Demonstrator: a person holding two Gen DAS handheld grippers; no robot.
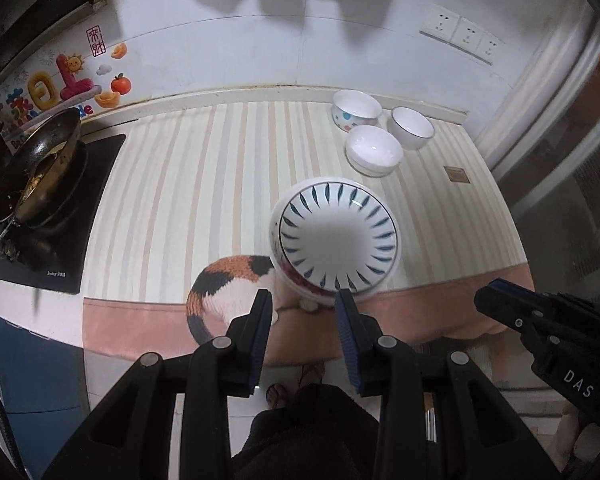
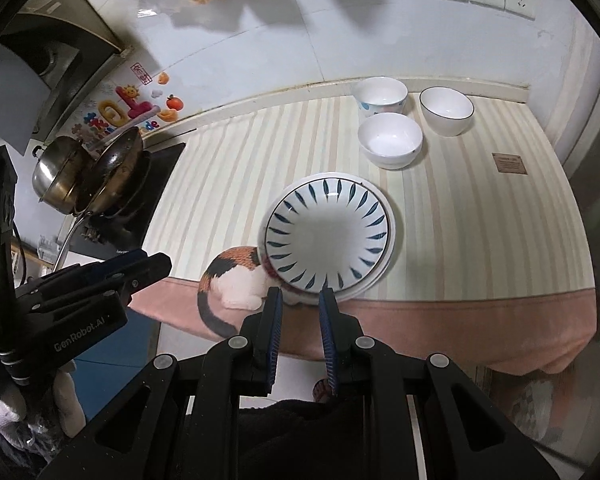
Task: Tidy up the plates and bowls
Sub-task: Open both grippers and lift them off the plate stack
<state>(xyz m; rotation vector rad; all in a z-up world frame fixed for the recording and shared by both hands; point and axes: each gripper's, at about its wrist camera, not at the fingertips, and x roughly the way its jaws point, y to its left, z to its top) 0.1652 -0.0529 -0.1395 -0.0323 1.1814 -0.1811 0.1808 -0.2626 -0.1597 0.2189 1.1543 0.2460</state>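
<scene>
Dim indoor light, heavy fisheye warp

Soft shadows fall on the wall (image 1: 260,40) from above, a grey shadow blotch sits inside the plate (image 2: 328,236), the edges go black, and the focus is decent.
</scene>
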